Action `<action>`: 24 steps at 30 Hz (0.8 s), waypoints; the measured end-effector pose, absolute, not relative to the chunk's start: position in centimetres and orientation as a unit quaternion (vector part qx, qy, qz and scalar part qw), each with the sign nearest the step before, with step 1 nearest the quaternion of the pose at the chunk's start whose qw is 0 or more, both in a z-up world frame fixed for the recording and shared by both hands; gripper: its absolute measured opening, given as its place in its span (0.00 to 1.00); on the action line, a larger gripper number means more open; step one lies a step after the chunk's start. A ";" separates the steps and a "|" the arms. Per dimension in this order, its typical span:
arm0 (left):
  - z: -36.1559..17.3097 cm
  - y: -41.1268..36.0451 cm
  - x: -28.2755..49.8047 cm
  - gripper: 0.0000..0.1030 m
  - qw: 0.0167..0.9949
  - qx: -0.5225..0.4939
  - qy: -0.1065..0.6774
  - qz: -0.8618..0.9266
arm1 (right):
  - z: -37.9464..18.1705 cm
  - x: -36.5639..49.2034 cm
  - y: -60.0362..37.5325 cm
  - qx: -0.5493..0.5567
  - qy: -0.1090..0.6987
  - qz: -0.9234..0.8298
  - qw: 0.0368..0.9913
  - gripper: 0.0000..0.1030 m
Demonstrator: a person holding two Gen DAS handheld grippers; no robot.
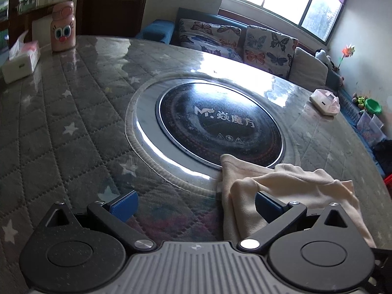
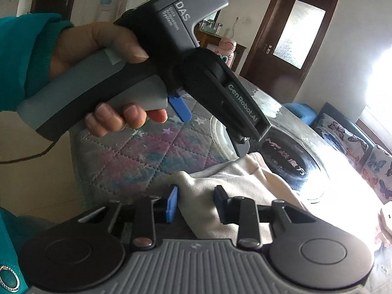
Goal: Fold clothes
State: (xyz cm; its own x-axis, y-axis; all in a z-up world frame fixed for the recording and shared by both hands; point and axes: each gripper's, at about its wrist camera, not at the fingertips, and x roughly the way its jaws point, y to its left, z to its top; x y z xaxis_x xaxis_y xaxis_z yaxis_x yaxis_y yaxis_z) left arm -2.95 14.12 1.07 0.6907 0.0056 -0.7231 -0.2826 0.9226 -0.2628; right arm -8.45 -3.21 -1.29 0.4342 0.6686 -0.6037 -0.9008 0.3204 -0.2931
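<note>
On the quilted grey table cover [image 1: 73,112] with its little white stars, we've got a cream garment [image 1: 289,191] bunched up at the near edge, its far corner lapping onto the round black cooktop [image 1: 220,122] set into the middle of the table. Our left gripper [image 1: 196,204] sits with its jaws spread wide, nothing between the blue pads, and the right-hand finger hangs just over the left edge of the cloth. From the right wrist view, our right gripper [image 2: 196,204] has a fold of the cream garment [image 2: 235,186] lying between its fingers; the jaws are fairly narrow but we can't really tell if the pads are pressing the cloth yet. Same view shows the left hand [image 2: 98,73] in a teal sleeve [image 2: 24,56] wrapped round the grey handle of the other gripper, which points down toward the far end of the garment. Far left on the table there's a tissue box [image 1: 20,60] and a pink cartoon bottle [image 1: 63,27], another tissue box [image 1: 324,101] far right, and a butterfly-print sofa [image 1: 245,41] under the window.
</note>
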 end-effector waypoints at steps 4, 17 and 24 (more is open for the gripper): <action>0.9 14.2 -3.1 1.00 0.895 -0.210 0.388 0.067 | -1.0 -8.0 -3.3 -0.285 0.196 0.501 0.793 0.15; 0.4 13.4 -1.9 0.98 0.866 -0.299 0.402 0.002 | 2.0 -4.7 -7.1 -0.147 0.247 0.513 0.809 0.11; -0.1 12.7 -0.7 0.78 0.853 -0.333 0.401 -0.040 | 2.3 -4.3 -8.2 -0.131 0.247 0.513 0.812 0.10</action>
State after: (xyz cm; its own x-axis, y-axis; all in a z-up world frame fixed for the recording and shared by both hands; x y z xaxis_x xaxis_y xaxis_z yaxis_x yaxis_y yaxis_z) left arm -0.72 12.74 -0.14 0.6754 -0.3349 -0.6571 -0.1990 0.7752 -0.5996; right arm -4.28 -8.19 2.32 0.3523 0.7681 -0.5348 -0.8974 0.4395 0.0401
